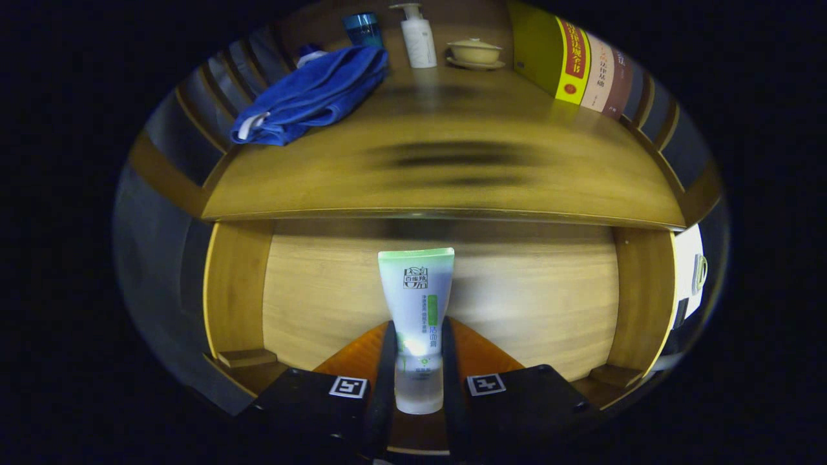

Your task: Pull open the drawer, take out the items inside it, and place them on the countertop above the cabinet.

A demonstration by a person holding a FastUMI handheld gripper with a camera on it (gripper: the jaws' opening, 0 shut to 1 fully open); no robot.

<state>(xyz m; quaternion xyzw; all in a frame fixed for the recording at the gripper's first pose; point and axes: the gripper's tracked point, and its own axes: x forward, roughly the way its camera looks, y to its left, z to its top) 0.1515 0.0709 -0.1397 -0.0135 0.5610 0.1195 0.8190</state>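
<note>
The gripper [418, 361] holds a tube [417, 323]. Both fingers press on its sides, so the tongs are closed around it. The tube stands upright with its flat green end on top and its cap end down between the fingers. It is over the open drawer [323, 290], in front of the countertop [446, 174]. On the countertop lie a blue towel [310, 97], a pump bottle [418, 39], a small lidded bowl [476, 51], a blue cup [362, 27] and some books [581, 64].
</note>
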